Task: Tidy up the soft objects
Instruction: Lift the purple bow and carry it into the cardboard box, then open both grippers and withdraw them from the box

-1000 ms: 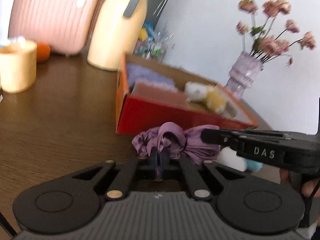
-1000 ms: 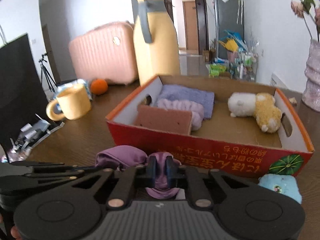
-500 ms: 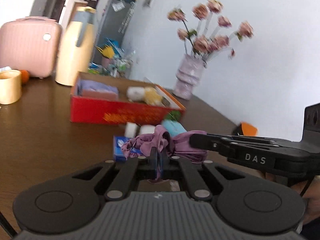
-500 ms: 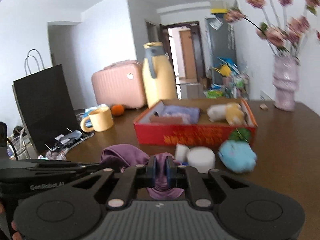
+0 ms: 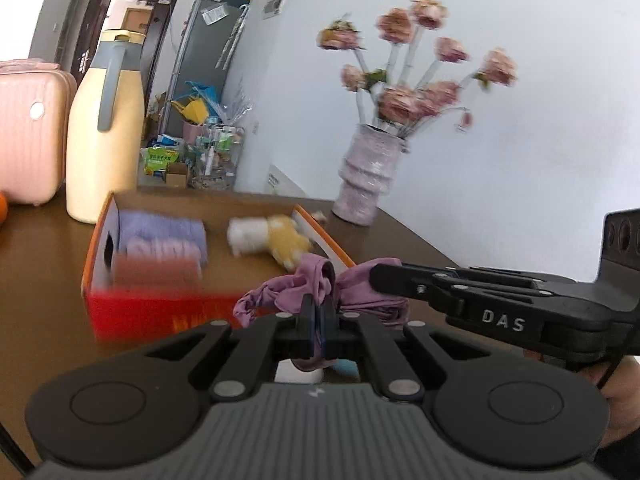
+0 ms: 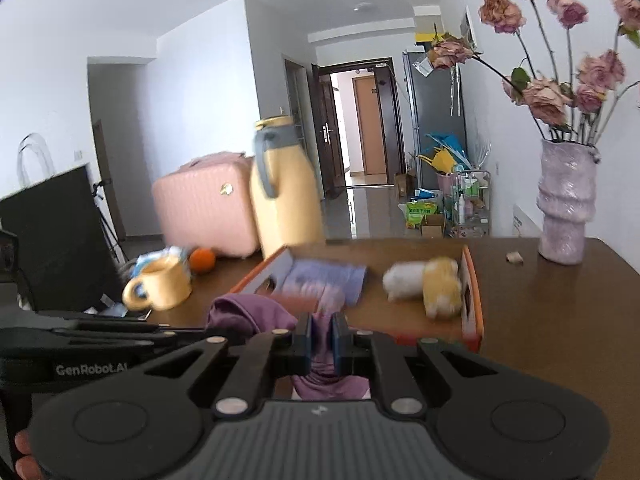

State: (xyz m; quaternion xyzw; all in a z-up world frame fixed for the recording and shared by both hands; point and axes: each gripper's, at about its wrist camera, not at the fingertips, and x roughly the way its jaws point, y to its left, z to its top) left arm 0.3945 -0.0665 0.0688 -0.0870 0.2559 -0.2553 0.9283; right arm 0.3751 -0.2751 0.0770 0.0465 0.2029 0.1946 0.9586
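Observation:
Both grippers hold one crumpled purple cloth (image 5: 288, 296) in the air, just in front of the red cardboard box (image 5: 132, 316). My left gripper (image 5: 318, 320) is shut on one part of it. My right gripper (image 6: 321, 338) is shut on another part of the cloth (image 6: 248, 314). The right gripper's fingers (image 5: 400, 276) reach in from the right in the left wrist view. The box (image 6: 472, 304) holds a folded lilac towel (image 5: 164, 230), a pink item (image 5: 160, 250), a brownish pad (image 5: 156, 274) and a white and yellow plush toy (image 5: 272, 238).
A cream thermos jug (image 5: 106, 136), a pink suitcase (image 5: 28, 132) and an orange (image 6: 202, 259) stand behind the box. A yellow mug (image 6: 162, 284) and a black bag (image 6: 56, 236) are at the left. A vase of dried roses (image 6: 564, 208) stands at the right on the brown table (image 6: 560, 320).
Both grippers, still shut on the purple cloth, have moved back towards the box and sit higher; the box looks larger and nearer than half a second ago.

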